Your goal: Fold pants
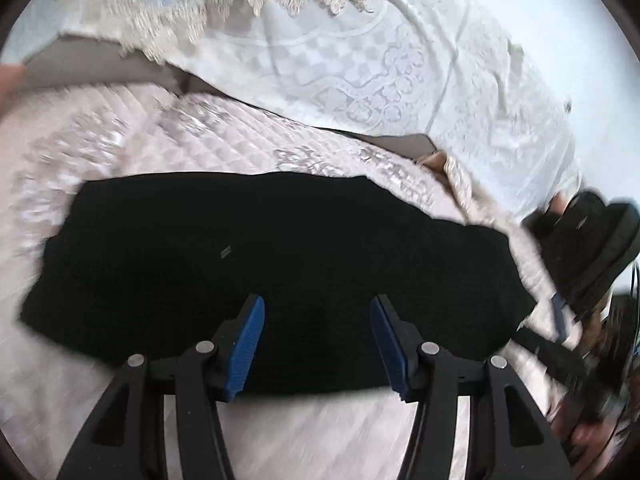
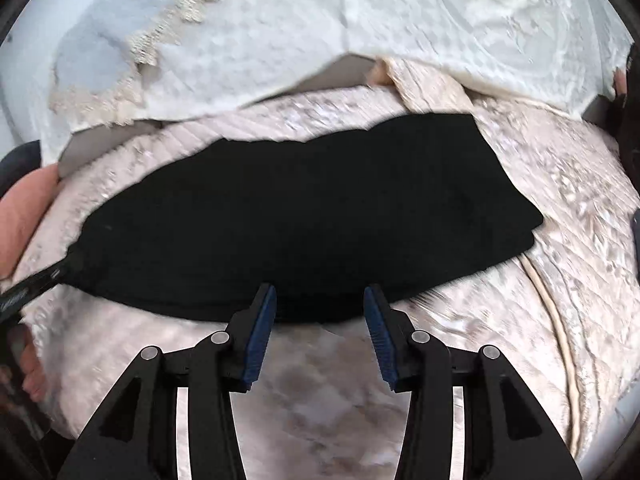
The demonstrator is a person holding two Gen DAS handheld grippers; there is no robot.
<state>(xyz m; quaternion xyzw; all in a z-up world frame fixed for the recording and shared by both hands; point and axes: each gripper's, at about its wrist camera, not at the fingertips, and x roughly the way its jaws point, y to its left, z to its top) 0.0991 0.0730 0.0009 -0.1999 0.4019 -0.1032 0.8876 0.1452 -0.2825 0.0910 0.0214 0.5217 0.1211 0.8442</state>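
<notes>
1. Black fabric: the pants lie folded into a long flat bundle on a pale pink quilted bedcover, stretched left to right across both views.
2. In the right wrist view the pants look like several layers stacked; the near edge shows thin fold lines, the far edge is uneven.
3. Left gripper: jaws stand wide apart w/ blue pads, nothing between them. The tips are over the near edge of the pants; if they touch the cloth I cannot tell.
4. Right gripper: jaws also apart, a bit narrower than the left ones, and nothing is clamped. The tips are at the near edge of the pants, w/ the bedcover under the gap.
5. In the left wrist view the right gripper's body appears at the right edge, beside the right end of the pants, w/ a hand below it, blurred.
6. In the right wrist view a hand is at the left edge, near the left end of the pants, w/ a black tool part just beside the cloth.
7. Behind the bedcover lies a white patterned cloth w/ a beige lace fringe.
8. A thin cream cord runs over the bedcover, right of the pants.
</notes>
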